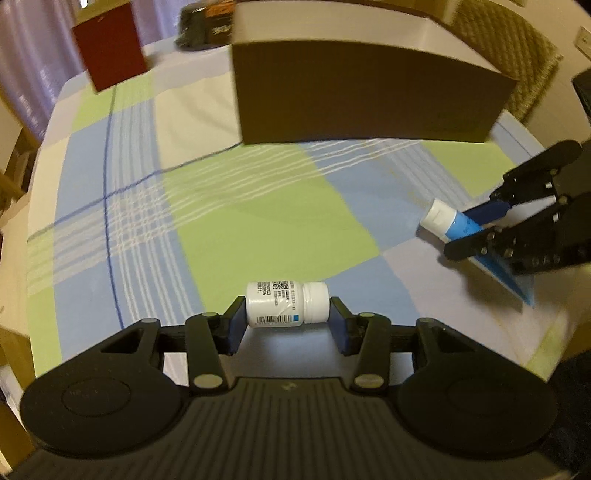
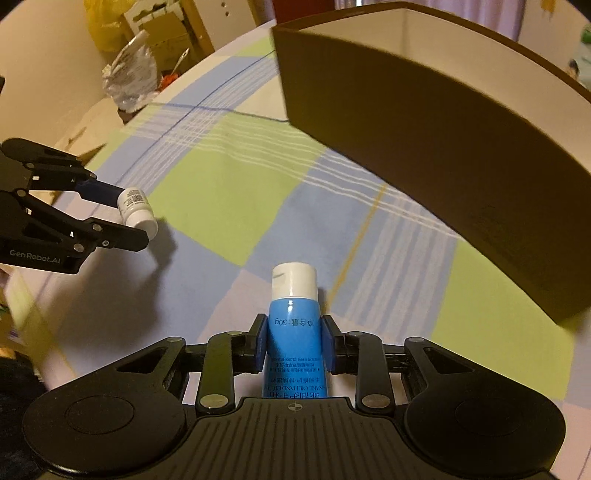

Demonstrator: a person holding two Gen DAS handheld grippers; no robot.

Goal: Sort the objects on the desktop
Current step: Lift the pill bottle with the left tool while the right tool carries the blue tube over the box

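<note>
A small white pill bottle (image 1: 287, 303) lies sideways between the blue pads of my left gripper (image 1: 287, 320), which is shut on it above the checked tablecloth. From the right wrist view the same bottle (image 2: 136, 209) shows in the left gripper (image 2: 135, 218) at the left. My right gripper (image 2: 293, 343) is shut on a blue hand-cream tube (image 2: 293, 332) with a white cap, cap pointing forward. In the left wrist view that tube (image 1: 448, 221) and the right gripper (image 1: 476, 225) sit at the right edge. A large brown open box (image 1: 354, 88) stands ahead of both.
The brown box (image 2: 454, 147) has a pale inside and fills the upper right of the right wrist view. A dark red box (image 1: 110, 48) and a black packet (image 1: 205, 26) stand at the table's far side. Cardboard and a crumpled plastic bag (image 2: 129, 77) lie beyond the table edge.
</note>
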